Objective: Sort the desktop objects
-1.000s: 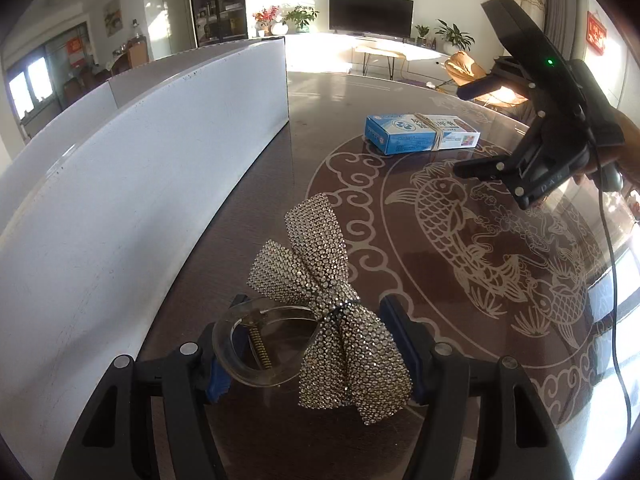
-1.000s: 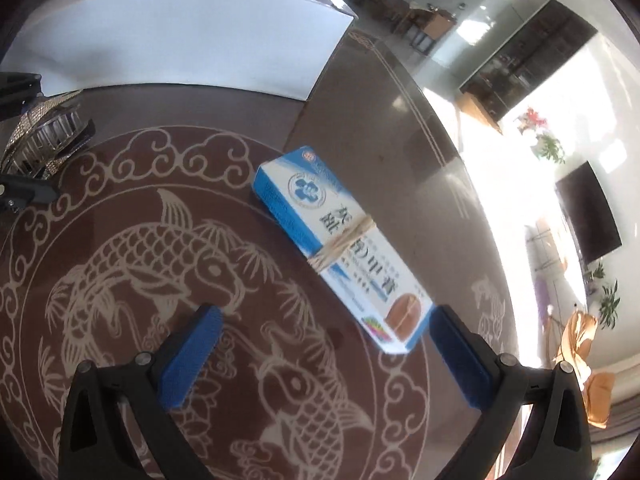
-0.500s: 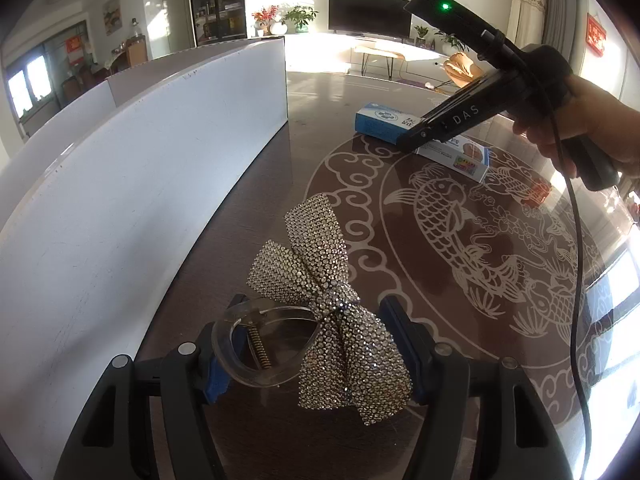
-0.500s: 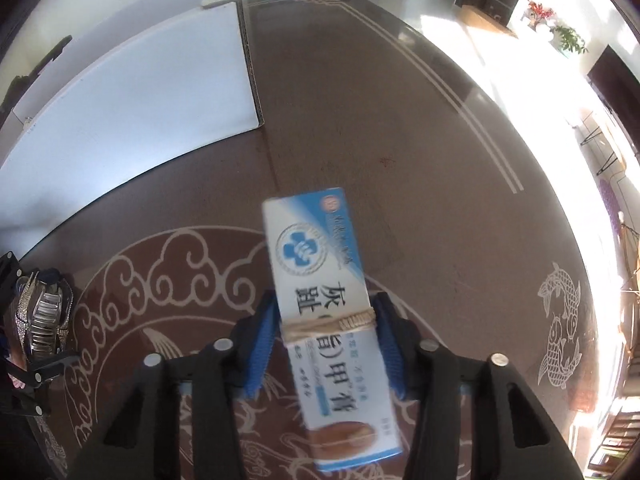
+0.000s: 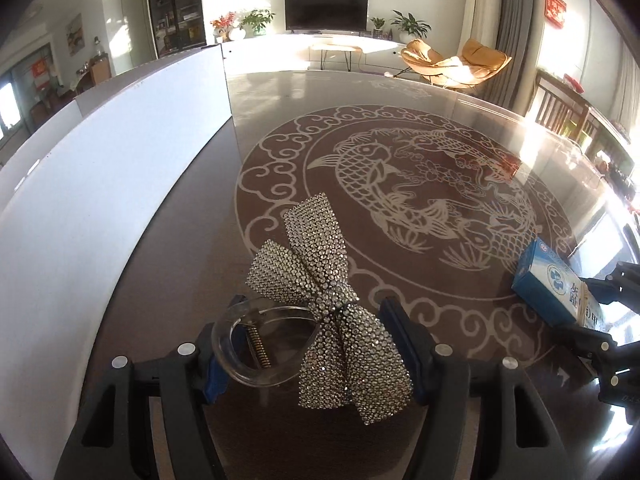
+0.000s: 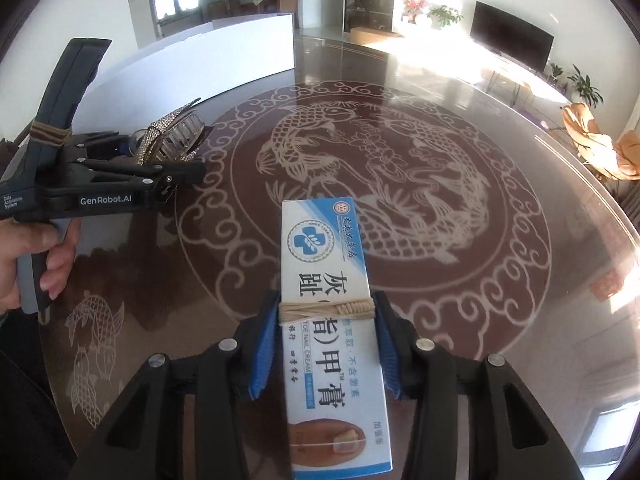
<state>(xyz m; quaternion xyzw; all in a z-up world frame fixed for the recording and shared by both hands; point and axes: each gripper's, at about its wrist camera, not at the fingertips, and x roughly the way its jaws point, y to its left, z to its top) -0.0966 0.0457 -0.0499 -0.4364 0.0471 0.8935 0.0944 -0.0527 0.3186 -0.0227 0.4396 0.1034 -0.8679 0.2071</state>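
Observation:
My left gripper (image 5: 308, 344) is shut on a rhinestone bow hair clip (image 5: 328, 304) with a clear plastic claw, held above the dark table. The clip and left gripper also show at the left of the right wrist view (image 6: 172, 140). My right gripper (image 6: 326, 320) is shut on a blue-and-white toenail cream box (image 6: 328, 300) bound with a rubber band, held above the table. The box also shows at the right edge of the left wrist view (image 5: 556, 292).
A white board (image 5: 120, 176) stands along the table's left side. The round table (image 6: 500, 280) has a carp pattern and a glossy top. Chairs, a television and plants stand beyond the far edge.
My right gripper closed on the cream box, lifted it from the table's far side and carried it to the near right, beside my left gripper. The left gripper kept hold of the bow clip.

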